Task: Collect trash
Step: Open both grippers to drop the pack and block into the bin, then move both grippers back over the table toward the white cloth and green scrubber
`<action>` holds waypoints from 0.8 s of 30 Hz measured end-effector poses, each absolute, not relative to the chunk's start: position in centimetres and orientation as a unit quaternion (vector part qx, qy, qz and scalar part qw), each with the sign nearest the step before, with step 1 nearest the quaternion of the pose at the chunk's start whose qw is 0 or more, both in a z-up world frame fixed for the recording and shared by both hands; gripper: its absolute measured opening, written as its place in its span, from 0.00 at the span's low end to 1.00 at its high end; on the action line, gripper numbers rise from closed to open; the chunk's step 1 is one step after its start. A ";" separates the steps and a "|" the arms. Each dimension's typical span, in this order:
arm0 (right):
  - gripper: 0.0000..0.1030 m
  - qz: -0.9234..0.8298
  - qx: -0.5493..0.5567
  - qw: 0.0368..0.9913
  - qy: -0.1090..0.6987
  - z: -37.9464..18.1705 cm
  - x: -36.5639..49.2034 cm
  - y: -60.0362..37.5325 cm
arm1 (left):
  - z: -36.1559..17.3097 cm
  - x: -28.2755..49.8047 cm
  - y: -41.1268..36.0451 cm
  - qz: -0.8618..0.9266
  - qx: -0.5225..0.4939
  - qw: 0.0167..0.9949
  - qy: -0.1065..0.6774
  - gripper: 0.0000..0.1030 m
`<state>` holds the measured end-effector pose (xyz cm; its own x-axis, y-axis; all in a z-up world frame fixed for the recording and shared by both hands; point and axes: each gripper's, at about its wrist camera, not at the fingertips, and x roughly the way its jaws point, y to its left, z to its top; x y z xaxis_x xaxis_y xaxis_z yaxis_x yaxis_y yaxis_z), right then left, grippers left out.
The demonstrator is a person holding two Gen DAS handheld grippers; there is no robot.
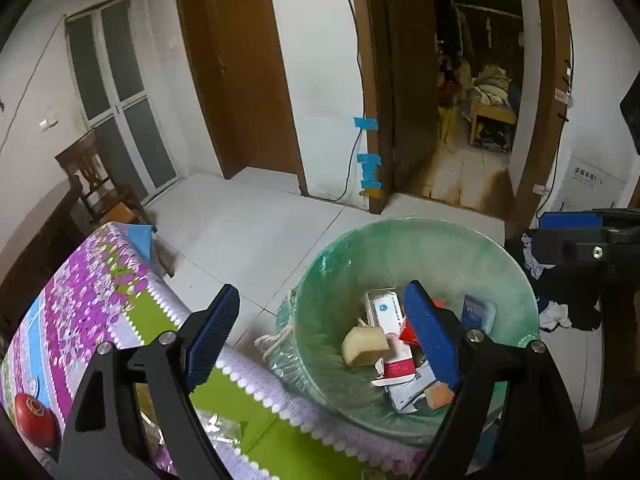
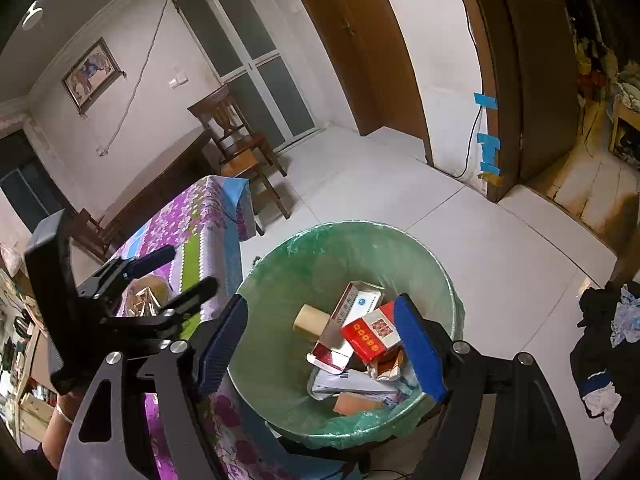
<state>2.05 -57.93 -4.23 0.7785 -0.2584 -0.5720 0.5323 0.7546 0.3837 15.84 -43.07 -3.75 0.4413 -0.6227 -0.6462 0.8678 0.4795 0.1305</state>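
Both the left gripper point(image 1: 324, 340) and the right gripper point(image 2: 324, 354) hang wide open and empty over the green-lined bin point(image 2: 280, 360), where the trash already lies: a red box point(image 2: 370, 336), a white box point(image 2: 352, 308) and a tan block point(image 2: 310, 318). On the table point(image 1: 100, 288) beside the bin, a crinkled foil wrapper point(image 2: 142, 300) looks left to collect. It is probably light, soft and slippery, so a pinch across a bunched fold should hold better than its flat face.

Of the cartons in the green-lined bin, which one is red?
The small red carton with gold circles, lying atop the pile. The long carton beside it is mainly white with a dark-red end.
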 end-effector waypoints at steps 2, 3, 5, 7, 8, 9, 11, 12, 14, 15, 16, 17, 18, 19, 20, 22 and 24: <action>0.74 -0.221 0.268 0.904 0.250 -4.2 2.0 -57.5 | -3.4 15.7 -42.0 -0.451 0.224 0.824 0.262 0.78; 0.74 -0.219 0.265 0.906 0.248 -4.2 1.9 -57.3 | -3.3 15.6 -41.2 -0.446 0.222 0.828 0.257 0.78; 0.74 -0.213 0.261 0.910 0.243 -4.3 1.6 -56.6 | -3.0 15.5 -39.7 -0.431 0.220 0.838 0.252 0.78; 0.74 -0.206 0.256 0.915 0.235 -4.1 1.6 -55.6 | -2.7 15.9 -37.4 -0.410 0.212 0.852 0.248 0.78; 0.74 -0.200 0.255 0.917 0.231 -4.0 1.6 -55.2 | -2.5 16.3 -36.2 -0.397 0.206 0.859 0.248 0.79; 0.74 -0.192 0.256 0.920 0.227 -4.1 1.6 -54.7 | -2.2 17.1 -34.4 -0.375 0.195 0.871 0.252 0.79; 0.74 -0.171 0.259 0.926 0.217 -4.3 1.4 -53.0 | -1.4 19.1 -31.1 -0.333 0.164 0.891 0.260 0.81; 0.74 -0.164 0.260 0.927 0.214 -4.3 1.3 -52.4 | -0.7 20.9 -28.4 -0.283 0.144 0.910 0.267 0.82; 0.75 -0.145 0.263 0.931 0.209 -5.0 0.9 -50.7 | 0.1 23.7 -24.6 -0.208 0.124 0.931 0.274 0.82; 0.76 -0.139 0.263 0.932 0.208 -5.4 0.6 -50.1 | 0.7 26.1 -21.2 -0.153 0.104 0.942 0.280 0.82; 0.77 -0.135 0.265 0.932 0.209 -5.9 0.5 -49.5 | 1.1 27.9 -18.8 -0.117 0.089 0.947 0.287 0.82; 0.77 -0.131 0.269 0.931 0.211 -6.4 0.3 -48.9 | 1.3 29.5 -16.8 -0.089 0.076 0.948 0.296 0.82; 0.78 -0.128 0.275 0.929 0.214 -7.1 0.2 -48.4 | 1.5 31.9 -13.6 -0.043 0.050 0.948 0.312 0.82; 0.78 -0.125 0.283 0.926 0.218 -7.7 0.1 -48.1 | 1.5 34.1 -10.8 -0.007 0.026 0.945 0.325 0.82; 0.78 -0.124 0.288 0.923 0.221 -8.3 0.0 -47.9 | 1.4 35.5 -9.2 0.013 0.015 0.942 0.335 0.82; 0.78 -0.123 0.299 0.918 0.227 -9.2 0.0 -47.4 | 0.1 38.9 -5.8 0.058 0.010 0.930 0.363 0.81; 0.78 -0.123 0.310 0.914 0.231 -10.1 0.0 -46.9 | -2.1 41.5 -4.3 0.071 0.023 0.914 0.398 0.77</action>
<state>-0.01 -46.91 -10.05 0.8628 -0.0806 -0.4992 0.3678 0.7774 0.5102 41.51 -4.27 -2.10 0.6733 0.1487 -0.7242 -0.1121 0.9888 0.0989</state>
